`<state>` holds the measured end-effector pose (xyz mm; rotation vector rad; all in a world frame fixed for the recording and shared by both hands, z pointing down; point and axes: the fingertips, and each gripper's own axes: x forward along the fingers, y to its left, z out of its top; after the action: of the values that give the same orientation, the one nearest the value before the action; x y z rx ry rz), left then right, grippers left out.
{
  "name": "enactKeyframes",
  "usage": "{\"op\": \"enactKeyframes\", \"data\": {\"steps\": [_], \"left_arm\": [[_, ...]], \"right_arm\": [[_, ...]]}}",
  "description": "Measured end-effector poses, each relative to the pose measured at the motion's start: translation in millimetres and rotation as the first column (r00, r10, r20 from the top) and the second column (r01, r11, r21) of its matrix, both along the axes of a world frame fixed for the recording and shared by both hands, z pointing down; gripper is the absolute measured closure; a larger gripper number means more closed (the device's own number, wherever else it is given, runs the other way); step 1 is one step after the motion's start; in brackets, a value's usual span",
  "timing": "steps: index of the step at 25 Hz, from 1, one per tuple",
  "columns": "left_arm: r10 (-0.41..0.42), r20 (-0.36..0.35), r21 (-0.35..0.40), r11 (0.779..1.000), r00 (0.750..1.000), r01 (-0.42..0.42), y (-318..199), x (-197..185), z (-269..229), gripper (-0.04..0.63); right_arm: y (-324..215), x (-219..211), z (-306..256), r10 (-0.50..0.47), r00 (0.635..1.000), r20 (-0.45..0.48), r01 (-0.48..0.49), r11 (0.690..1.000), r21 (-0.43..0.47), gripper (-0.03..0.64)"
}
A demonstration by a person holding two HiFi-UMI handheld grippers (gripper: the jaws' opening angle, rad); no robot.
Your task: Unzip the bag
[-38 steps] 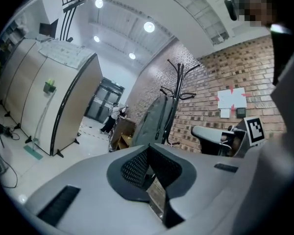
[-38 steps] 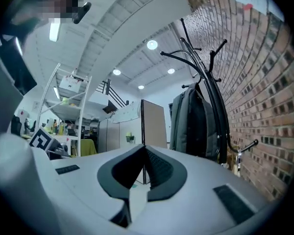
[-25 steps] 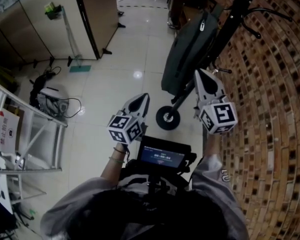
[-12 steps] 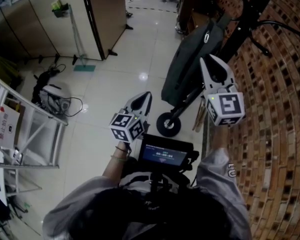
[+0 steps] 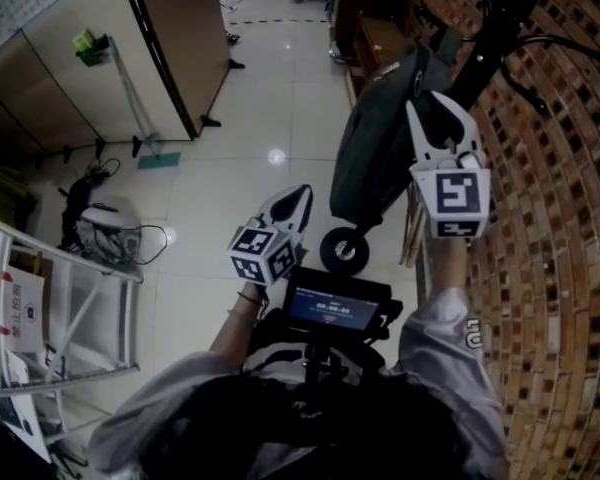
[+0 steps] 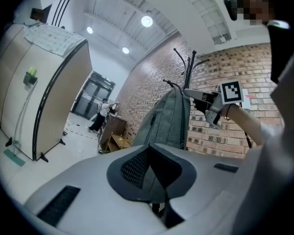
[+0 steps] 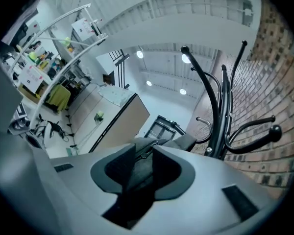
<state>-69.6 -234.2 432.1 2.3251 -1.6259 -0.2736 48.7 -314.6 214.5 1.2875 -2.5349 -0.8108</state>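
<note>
Bag point(image 5: 380, 138) of dull grey-green woven fabric, long and soft-sided, hanging from a black metal coat stand point(image 5: 492, 13) with curved hooks, beside the red-brown brick wall point(image 5: 550, 228) at the far right. Right gripper point(image 5: 438, 118), of smooth white plastic with dark pads, is raised to the bag's upper end. Its jaws have just been opening and stand wide; the bag's top and a small metal zip pull point(image 7: 146, 152) show in the gap, and the pads press on neither. Left gripper point(image 5: 298, 196) is nearer and to the left, well apart from the bag, its mesh-textured pads meeting at the tips with nothing between them. Each gripper carries a marker cube point(image 5: 450, 203) printed with black-and-white squares. Floor point(image 5: 270, 108): glossy pale tiles. The print on the dark chest screen point(image 5: 328, 311) and on the grey sleeve point(image 5: 468, 334) is too small to read.
</note>
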Motion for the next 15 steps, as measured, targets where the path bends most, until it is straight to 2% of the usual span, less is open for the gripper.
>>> {"op": "enactKeyframes", "data": {"steps": [5,9,15], "left_arm": [[0.056,-0.001,0.016,0.998,0.998,-0.056,-18.3,-22.3,-6.1,0.588],[0.106,-0.017,0.017,0.994,0.994,-0.105,-28.2,-28.3,-6.6,0.588],[0.160,-0.036,0.010,0.987,0.986,-0.159,-40.6,-27.0,-2.4,0.588]], "right_arm": [[-9.9,-3.2,2.3,0.169,0.975,-0.143,-0.158,0.984,0.083,0.499],[-10.2,-0.1,5.6,0.225,0.955,-0.192,-0.210,0.973,0.096,0.499],[-14.9,-0.8,8.6,0.308,0.905,-0.294,-0.270,0.949,0.163,0.499]]}}
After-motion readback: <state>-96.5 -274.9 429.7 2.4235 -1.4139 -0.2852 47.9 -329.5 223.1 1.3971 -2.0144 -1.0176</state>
